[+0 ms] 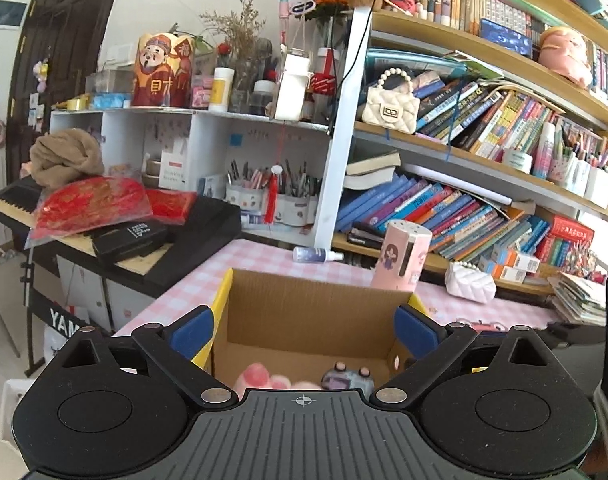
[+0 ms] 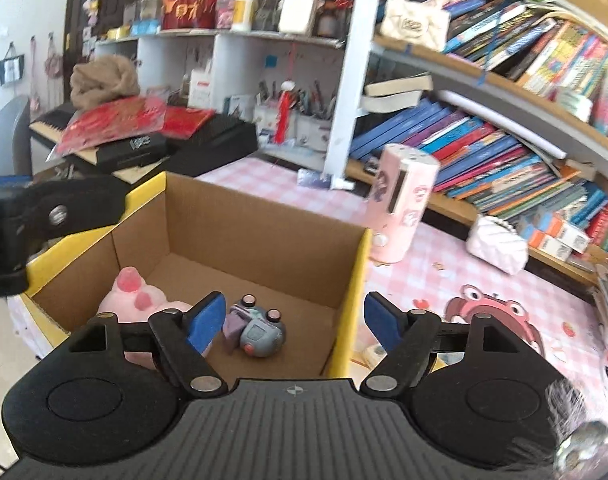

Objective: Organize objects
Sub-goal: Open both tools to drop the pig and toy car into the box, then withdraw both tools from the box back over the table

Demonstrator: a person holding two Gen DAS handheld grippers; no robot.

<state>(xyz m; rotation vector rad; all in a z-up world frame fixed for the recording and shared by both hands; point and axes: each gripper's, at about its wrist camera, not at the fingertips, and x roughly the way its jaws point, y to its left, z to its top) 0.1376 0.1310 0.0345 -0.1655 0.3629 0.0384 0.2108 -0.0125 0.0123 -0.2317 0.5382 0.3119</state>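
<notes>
An open cardboard box [image 2: 244,220] with yellow outer walls stands on the pink checked table. On its floor lie a pink plush pig [image 2: 132,292] and a small grey-purple toy [image 2: 256,330]. My right gripper [image 2: 295,324] hovers open above the box's right side, one blue pad over the inside and the other beyond the yellow wall. Nothing is gripped. In the left wrist view my left gripper [image 1: 304,330] is wide open over the box [image 1: 315,304], with the pig [image 1: 260,376] and the grey toy [image 1: 347,378] just below its body. It holds nothing.
A pink cylinder device [image 2: 399,208] and a white quilted purse [image 2: 497,246] stand behind the box on the right. A spray bottle [image 1: 317,255] lies at the back. A black keyboard [image 1: 164,240] with red bags sits on the left. Crowded bookshelves [image 1: 483,200] fill the back.
</notes>
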